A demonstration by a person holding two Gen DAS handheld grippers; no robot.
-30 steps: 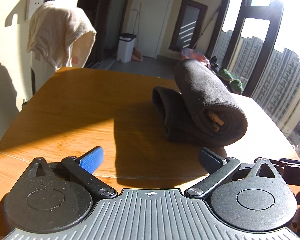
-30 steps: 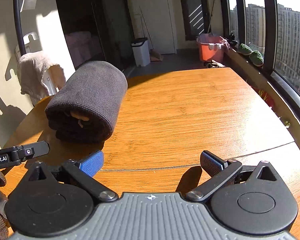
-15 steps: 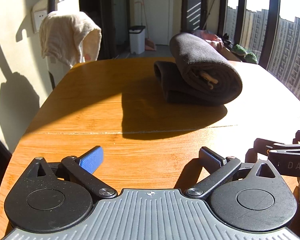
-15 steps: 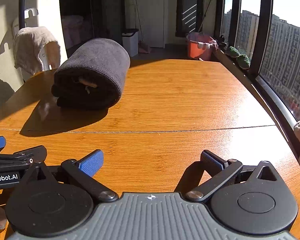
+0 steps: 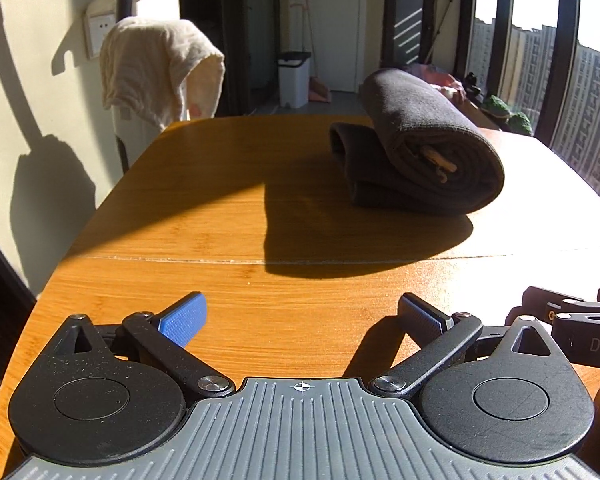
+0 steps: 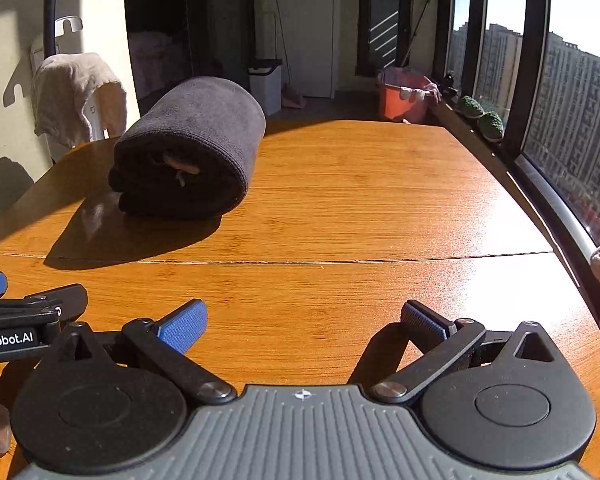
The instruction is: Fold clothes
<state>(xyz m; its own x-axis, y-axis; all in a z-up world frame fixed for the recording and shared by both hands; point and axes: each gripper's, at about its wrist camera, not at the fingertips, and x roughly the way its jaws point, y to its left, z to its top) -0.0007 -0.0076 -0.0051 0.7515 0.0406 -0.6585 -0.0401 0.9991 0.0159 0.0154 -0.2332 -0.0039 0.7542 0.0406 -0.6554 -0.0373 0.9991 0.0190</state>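
Note:
A dark grey garment (image 5: 424,148) lies folded into a thick bundle on the wooden table (image 5: 228,208), its rolled end facing me. In the right wrist view the same garment (image 6: 192,152) sits at the left, far half of the table (image 6: 360,200). My left gripper (image 5: 300,314) is open and empty near the table's front edge, well short of the bundle. My right gripper (image 6: 306,320) is also open and empty, to the right of the left one. Part of the left gripper (image 6: 24,316) shows at the left edge of the right wrist view.
A cream towel (image 5: 156,68) hangs over a chair behind the table's far left corner. A white bin (image 5: 294,78) and an orange bucket (image 6: 404,96) stand on the floor beyond. Windows (image 6: 572,120) run along the right side. A seam (image 6: 300,258) crosses the tabletop.
Both grippers have pulled back from the folded garment toward the table's near edge, so the bundle looks farther away. Both stayed open; the garment has not moved.

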